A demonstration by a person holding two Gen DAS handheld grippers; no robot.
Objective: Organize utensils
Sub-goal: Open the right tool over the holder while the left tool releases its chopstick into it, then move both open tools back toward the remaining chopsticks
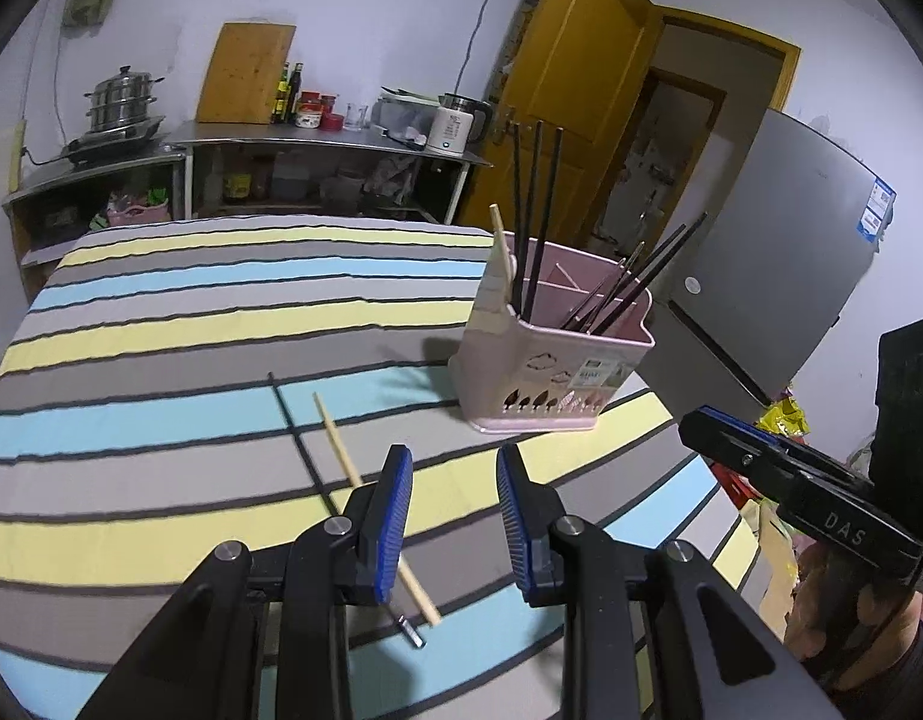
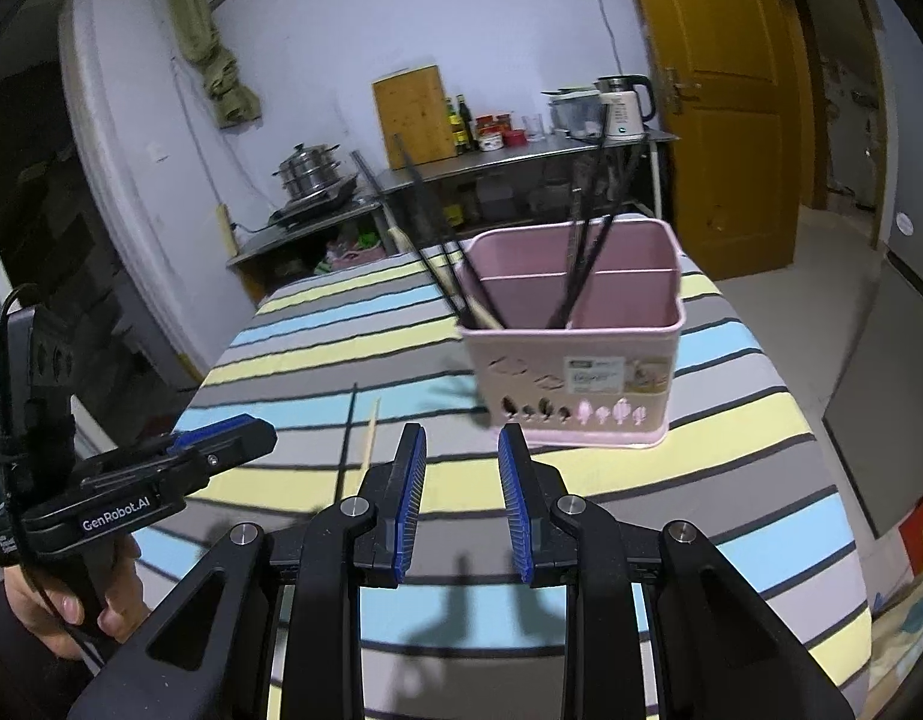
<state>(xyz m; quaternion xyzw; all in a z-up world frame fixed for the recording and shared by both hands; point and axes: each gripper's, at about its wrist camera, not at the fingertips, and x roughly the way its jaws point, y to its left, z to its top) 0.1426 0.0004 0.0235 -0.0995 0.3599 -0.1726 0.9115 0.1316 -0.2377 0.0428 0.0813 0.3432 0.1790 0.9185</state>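
Two chopsticks, one black and one wooden, lie on the striped desk left of the pink holder. The left gripper and right gripper hover with fingers spread, holding nothing; a careless pinch could roll the thin sticks away.

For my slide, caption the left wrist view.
Open left gripper above two loose chopsticks on striped cloth, pink holder ahead.

Pink holder; beside it, surface striped grey, yellow, blue; black chopsticks; yellow-brown door behind.
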